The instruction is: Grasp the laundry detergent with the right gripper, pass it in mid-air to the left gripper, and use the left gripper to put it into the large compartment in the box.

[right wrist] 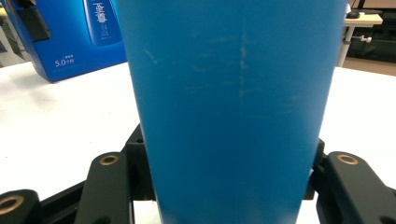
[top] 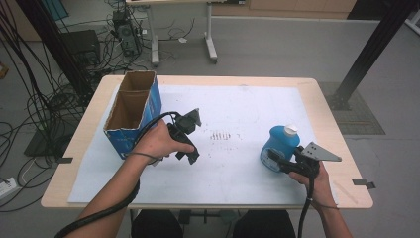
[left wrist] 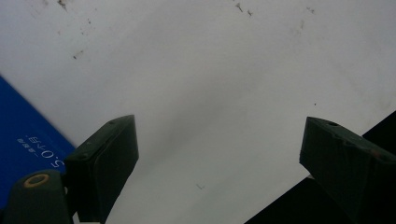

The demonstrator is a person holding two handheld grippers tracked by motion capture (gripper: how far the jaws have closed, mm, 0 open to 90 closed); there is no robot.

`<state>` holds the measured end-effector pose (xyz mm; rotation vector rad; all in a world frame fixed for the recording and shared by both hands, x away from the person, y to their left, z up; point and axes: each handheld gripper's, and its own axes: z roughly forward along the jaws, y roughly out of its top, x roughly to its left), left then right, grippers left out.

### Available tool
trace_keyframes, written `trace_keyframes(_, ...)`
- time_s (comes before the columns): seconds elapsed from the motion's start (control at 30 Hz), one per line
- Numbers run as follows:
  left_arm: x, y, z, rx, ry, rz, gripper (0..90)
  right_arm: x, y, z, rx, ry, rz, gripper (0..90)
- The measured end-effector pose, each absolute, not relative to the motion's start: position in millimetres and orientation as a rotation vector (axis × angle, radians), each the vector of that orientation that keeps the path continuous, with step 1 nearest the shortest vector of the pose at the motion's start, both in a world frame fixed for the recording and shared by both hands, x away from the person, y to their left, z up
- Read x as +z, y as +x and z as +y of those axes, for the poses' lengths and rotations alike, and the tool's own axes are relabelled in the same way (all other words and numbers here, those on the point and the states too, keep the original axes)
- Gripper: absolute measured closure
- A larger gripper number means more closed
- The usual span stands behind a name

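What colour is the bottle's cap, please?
White, on the blue bottle; cap shows best in the high view.

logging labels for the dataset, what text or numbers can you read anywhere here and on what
"5.0" followed by small characters too blurred to read: white print on the blue cardboard box, low on its side in the right gripper view.
"5.0" again with a smaller unreadable line beside it: same box, seen upside down in the left gripper view.
Picture of a bottle on the box with vertical white characters: too blurred to read.
Blue bottle: no readable text.
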<state>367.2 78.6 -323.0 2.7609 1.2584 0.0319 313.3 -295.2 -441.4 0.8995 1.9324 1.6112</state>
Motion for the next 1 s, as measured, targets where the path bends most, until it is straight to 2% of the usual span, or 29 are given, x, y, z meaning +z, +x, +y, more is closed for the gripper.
trace_keyframes(1.0, -324.5, 365.9, 78.6, 0.019, 2.761, 1.257, 12.0, -441.9, 312.3, -294.7, 1.601, 0.879, 1.927, 43.4)
